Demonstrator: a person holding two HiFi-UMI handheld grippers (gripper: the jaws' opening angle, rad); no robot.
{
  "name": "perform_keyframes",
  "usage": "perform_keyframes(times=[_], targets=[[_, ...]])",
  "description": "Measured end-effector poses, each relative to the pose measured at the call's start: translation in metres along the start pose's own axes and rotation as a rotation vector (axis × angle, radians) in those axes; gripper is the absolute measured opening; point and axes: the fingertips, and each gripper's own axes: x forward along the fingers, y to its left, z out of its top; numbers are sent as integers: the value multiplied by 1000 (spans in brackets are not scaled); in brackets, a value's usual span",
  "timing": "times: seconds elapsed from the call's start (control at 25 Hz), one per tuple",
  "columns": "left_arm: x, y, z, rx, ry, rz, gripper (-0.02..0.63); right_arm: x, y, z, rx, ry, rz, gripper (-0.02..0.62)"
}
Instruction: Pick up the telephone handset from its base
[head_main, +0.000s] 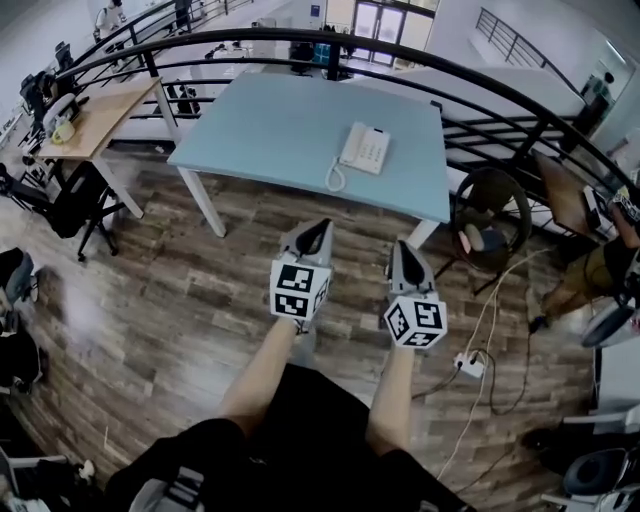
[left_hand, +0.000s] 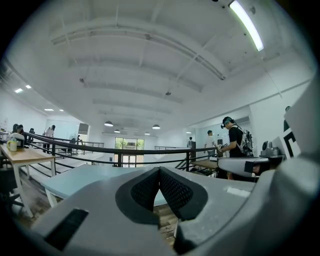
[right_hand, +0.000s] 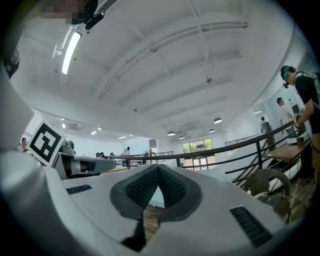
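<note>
A white telephone (head_main: 364, 148) sits near the right edge of a light blue table (head_main: 270, 130). Its handset (head_main: 349, 146) rests on the left side of the base, and the coiled cord (head_main: 333, 178) hangs toward the table's front edge. Both grippers are held level above the wooden floor, short of the table's front edge. My left gripper (head_main: 322, 226) (left_hand: 159, 169) is shut with its tips meeting and nothing between them. My right gripper (head_main: 402, 245) (right_hand: 158, 166) is shut and empty too, beside the left one. The phone is in neither gripper view.
A curved black railing (head_main: 470, 85) runs behind and to the right of the table. A wicker chair (head_main: 492, 212) stands at the table's right corner. A wooden desk (head_main: 100, 115) and an office chair (head_main: 70, 200) are on the left. A power strip (head_main: 468, 365) with cables lies on the floor.
</note>
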Motion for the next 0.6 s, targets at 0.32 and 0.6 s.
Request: perform_keyframes(times=[0.32,0.6], targets=[[90,46,16,86,3,-17,0,83,-29,-11,-30,15,14,-17],[209,96,1,49,49,-74,0,203,-77,-35,4,50,-9,-17]])
